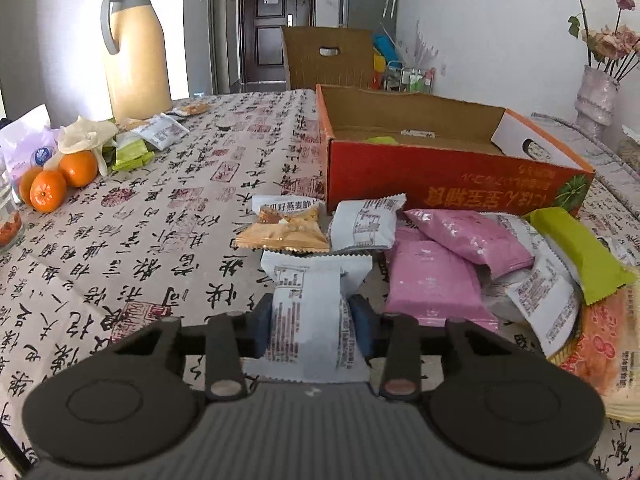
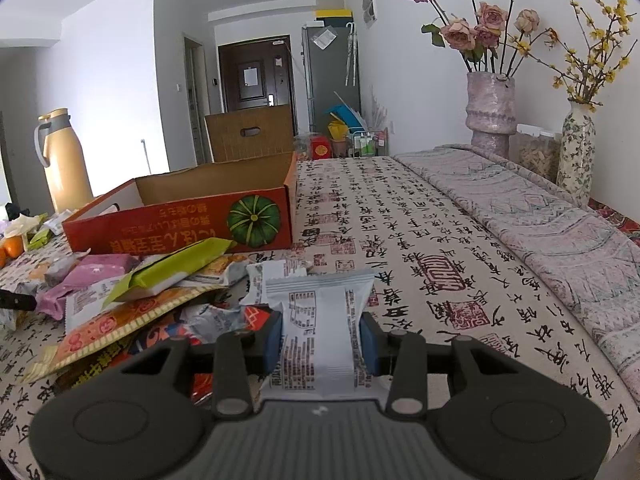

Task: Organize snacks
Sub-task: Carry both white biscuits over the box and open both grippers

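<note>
My left gripper (image 1: 312, 316) is shut on a white snack packet (image 1: 314, 276), whose middle is pinched between the blue pads (image 1: 262, 322) just above the table. Beyond it lie a golden packet (image 1: 284, 234) and another white one (image 1: 366, 220). To the right is a heap with pink packets (image 1: 472, 236) and a green one (image 1: 576, 252). An open red cardboard box (image 1: 440, 184) stands behind the heap. My right gripper (image 2: 320, 336) is shut on a second white packet (image 2: 320, 300), right of the same heap (image 2: 140, 300) and in front of the red box (image 2: 180, 228).
A cream thermos jug (image 1: 136, 52) and oranges (image 1: 60, 180) with small packets stand at the far left. A folded grey cloth (image 2: 520, 208) and two flower vases (image 2: 490, 108) line the right side. A chair back (image 1: 328, 56) rises behind the table's far edge.
</note>
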Action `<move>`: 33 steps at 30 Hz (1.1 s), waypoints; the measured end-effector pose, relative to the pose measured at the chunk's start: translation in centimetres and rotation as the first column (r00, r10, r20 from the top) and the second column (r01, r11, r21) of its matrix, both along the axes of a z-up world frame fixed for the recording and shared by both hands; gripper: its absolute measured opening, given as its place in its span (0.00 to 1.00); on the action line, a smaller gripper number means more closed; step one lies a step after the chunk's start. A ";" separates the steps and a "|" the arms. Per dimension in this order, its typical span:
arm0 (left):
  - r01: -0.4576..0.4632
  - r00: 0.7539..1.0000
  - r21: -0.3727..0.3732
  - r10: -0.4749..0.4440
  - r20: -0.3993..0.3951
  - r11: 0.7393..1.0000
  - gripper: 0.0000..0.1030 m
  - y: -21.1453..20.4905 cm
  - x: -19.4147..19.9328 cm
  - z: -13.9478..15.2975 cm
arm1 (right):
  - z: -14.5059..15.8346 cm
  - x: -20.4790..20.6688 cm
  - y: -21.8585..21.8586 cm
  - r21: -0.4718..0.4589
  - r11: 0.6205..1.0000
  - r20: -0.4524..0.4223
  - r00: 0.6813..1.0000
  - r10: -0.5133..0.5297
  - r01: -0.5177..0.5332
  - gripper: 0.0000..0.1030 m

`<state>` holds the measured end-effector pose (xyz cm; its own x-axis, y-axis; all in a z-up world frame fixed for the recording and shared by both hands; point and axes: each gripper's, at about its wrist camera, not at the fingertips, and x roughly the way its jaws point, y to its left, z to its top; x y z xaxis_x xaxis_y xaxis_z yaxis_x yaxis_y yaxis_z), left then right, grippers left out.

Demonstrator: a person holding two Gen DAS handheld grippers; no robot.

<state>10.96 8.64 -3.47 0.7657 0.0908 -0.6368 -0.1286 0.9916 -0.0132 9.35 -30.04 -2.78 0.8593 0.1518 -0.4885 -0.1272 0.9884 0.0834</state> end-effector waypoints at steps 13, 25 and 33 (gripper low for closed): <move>0.024 0.993 -0.002 -0.023 0.115 1.000 0.40 -1.5 -1.1 3.5 | 1.4 0.3 0.7 0.010 1.000 0.040 0.999 0.020 -0.020 0.38; 0.070 0.975 -0.031 -0.062 0.211 0.997 0.40 -4.0 1.4 6.7 | 4.6 3.1 3.6 0.007 0.996 0.130 0.987 0.091 -0.093 0.38; 0.096 0.964 -0.030 -0.086 0.250 0.995 0.40 -5.8 4.3 8.2 | 7.0 7.2 6.2 0.007 0.989 0.187 0.972 0.144 -0.148 0.38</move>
